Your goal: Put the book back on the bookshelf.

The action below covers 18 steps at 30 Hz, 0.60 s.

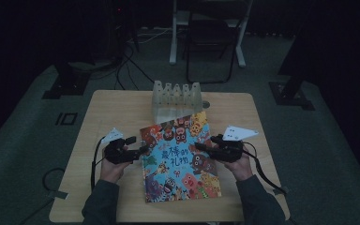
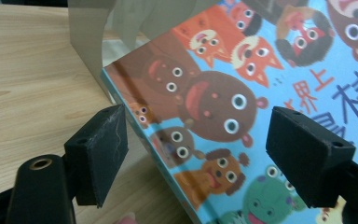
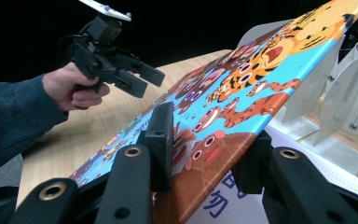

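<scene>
- The right tongs are clamped narrow on the right edge of the picture book; in the right gripper view one pad lies on the cover and the other sits under it, so the book is pinched through its thickness.
- The left tongs stand wide, their pads apart with the book's left edge between them and touching neither pad, as far as the left gripper view shows; in the high view the left tongs sit just beside that edge.
- The book lies in the middle of the table, cover up. Its far end looks raised against the slotted rack, and the right gripper view shows the cover tilted.
- My judgement: the work is putting the book into the rack. The grip on the right side is made and the tilt begun; the left side is not held, and standing the book up and sliding it into a slot are both left to do.
- The table is pale wood, bare apart from the book and rack.
- The room is dim, with a dark floor. Cables trail over it, and a chair frame stands beyond the far edge of the table.
</scene>
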Tool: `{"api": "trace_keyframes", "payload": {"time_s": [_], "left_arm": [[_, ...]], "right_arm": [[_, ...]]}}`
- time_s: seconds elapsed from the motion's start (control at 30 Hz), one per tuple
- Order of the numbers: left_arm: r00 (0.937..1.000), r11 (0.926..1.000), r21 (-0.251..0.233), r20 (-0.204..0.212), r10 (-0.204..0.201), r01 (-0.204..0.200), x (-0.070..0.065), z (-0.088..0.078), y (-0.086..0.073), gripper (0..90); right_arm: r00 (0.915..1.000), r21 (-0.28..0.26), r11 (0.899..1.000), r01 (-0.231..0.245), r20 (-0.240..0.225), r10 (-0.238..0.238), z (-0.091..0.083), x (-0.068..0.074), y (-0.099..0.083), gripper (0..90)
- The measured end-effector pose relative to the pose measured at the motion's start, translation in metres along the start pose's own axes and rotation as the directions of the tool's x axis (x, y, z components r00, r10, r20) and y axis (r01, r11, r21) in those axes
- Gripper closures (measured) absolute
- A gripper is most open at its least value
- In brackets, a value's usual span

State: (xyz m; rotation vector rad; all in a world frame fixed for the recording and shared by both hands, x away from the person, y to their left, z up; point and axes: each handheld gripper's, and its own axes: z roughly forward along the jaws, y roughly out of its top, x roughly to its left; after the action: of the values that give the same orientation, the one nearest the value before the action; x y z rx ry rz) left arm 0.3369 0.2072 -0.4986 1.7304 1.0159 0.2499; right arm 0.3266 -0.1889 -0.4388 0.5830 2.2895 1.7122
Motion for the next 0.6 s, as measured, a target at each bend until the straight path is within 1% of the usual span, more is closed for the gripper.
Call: {"api": "trace_keyframes", "payload": {"time_s": [0.1, 0.2, 0.27, 0.3, 0.33, 0.37, 0.4, 0.43, 0.5, 0.6], "left_arm": [[0.9995, 0.9996, -0.001, 0.015, -0.027, 0.027, 0.008, 0.004, 0.001, 20.2], [0.9993, 0.9996, 0.002, 0.027, -0.027, 0.027, 0.01, 0.006, 0.002, 20.2], [0.9982, 0.9995, -0.006, 0.05, -0.032, 0.032, 0.011, 0.008, 0.002, 20.2], [0.997, 0.9993, -0.007, 0.068, -0.037, 0.037, 0.013, 0.009, 0.001, 20.2], [0.997, 0.9993, -0.007, 0.068, -0.037, 0.037, 0.013, 0.009, 0.001, 20.2], [0.9962, 0.9994, -0.005, 0.08, -0.034, 0.035, 0.014, 0.01, 0.001, 20.2], [0.9962, 0.9994, -0.005, 0.08, -0.034, 0.035, 0.014, 0.01, 0.001, 20.3], [0.9951, 0.9992, -0.008, 0.091, -0.037, 0.038, 0.015, 0.01, 0.0, 20.3], [0.9953, 0.9993, -0.008, 0.09, -0.037, 0.038, 0.015, 0.01, 0.0, 20.0], [0.9945, 0.9988, -0.007, 0.094, -0.047, 0.048, 0.017, 0.011, 0.0, 20.1]], "right_arm": [[1.0, -0.004, 1.0, 0.007, -0.001, -0.007, -0.001, 0.001, 0.0, 64.2], [0.9999, -0.006, 1.0, 0.013, -0.003, -0.013, -0.001, 0.001, 0.0, 64.3], [0.9998, -0.01, 1.0, 0.017, -0.006, -0.018, -0.002, 0.002, 0.0, 64.3], [0.9998, -0.012, 1.0, 0.02, -0.009, -0.021, -0.002, 0.002, 0.0, 64.3], [0.9998, -0.012, 1.0, 0.02, -0.009, -0.021, -0.002, 0.002, 0.0, 64.3], [0.9996, -0.014, 1.0, 0.025, -0.013, -0.025, -0.003, 0.002, 0.0, 64.3], [0.9996, -0.014, 1.0, 0.025, -0.013, -0.025, -0.003, 0.002, 0.0, 64.3], [0.9994, -0.016, 0.999, 0.031, -0.014, -0.031, -0.003, 0.003, 0.001, 64.3], [0.9993, -0.018, 0.999, 0.035, -0.016, -0.035, -0.003, 0.003, 0.001, 64.3], [0.9991, -0.019, 0.999, 0.038, -0.017, -0.038, -0.003, 0.003, 0.001, 64.3]]}}
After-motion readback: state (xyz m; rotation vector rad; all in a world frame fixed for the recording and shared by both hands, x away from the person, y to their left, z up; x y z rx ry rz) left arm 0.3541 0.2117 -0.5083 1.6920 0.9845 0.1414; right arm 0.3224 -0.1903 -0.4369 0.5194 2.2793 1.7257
